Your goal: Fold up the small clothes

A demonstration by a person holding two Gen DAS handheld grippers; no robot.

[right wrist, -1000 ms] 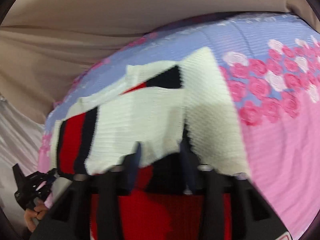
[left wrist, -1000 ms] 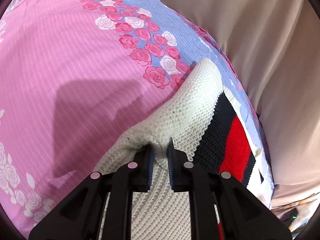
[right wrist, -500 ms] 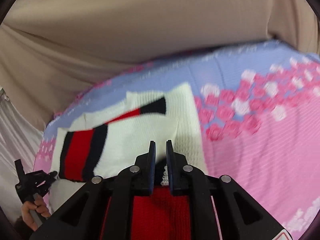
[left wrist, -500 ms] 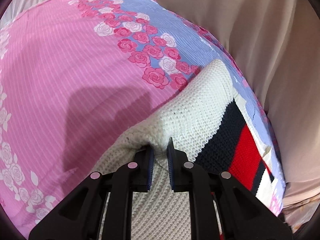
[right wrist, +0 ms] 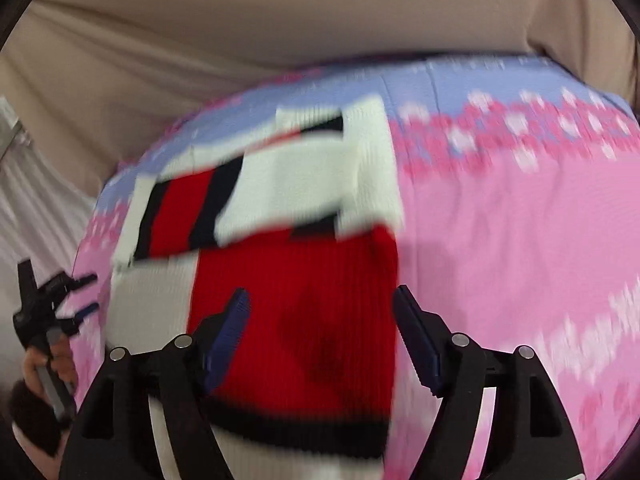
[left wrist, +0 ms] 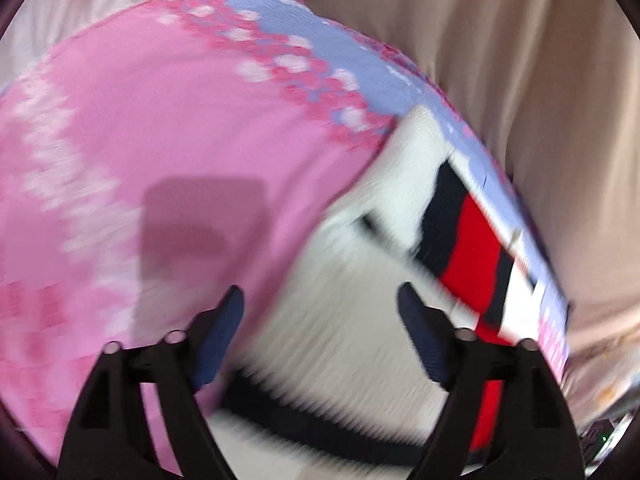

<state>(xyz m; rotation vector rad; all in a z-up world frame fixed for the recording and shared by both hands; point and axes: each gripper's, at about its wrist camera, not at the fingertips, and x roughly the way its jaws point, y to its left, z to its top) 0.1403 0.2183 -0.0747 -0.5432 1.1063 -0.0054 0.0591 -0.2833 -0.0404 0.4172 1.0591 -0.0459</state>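
Observation:
A small knit sweater, cream with red and black stripes, lies on the pink floral sheet. It fills the lower middle of the left wrist view (left wrist: 352, 280) and the middle of the right wrist view (right wrist: 288, 208), with a red panel folded over nearest the camera. My left gripper (left wrist: 320, 328) is open and empty above the cream part. My right gripper (right wrist: 320, 328) is open and empty above the red panel. The left gripper also shows at the left edge of the right wrist view (right wrist: 60, 304), held in a hand. Both views are blurred.
The sheet (left wrist: 160, 140) is pink with a rose band and a blue far border (right wrist: 460, 84). Beige fabric (right wrist: 280, 20) hangs behind the far edge. The sheet stretches wide to the right of the sweater (right wrist: 520, 240).
Both grippers have opened and let go of the sweater. The folded part now lies on the sheet. Both cameras have pulled back and up.

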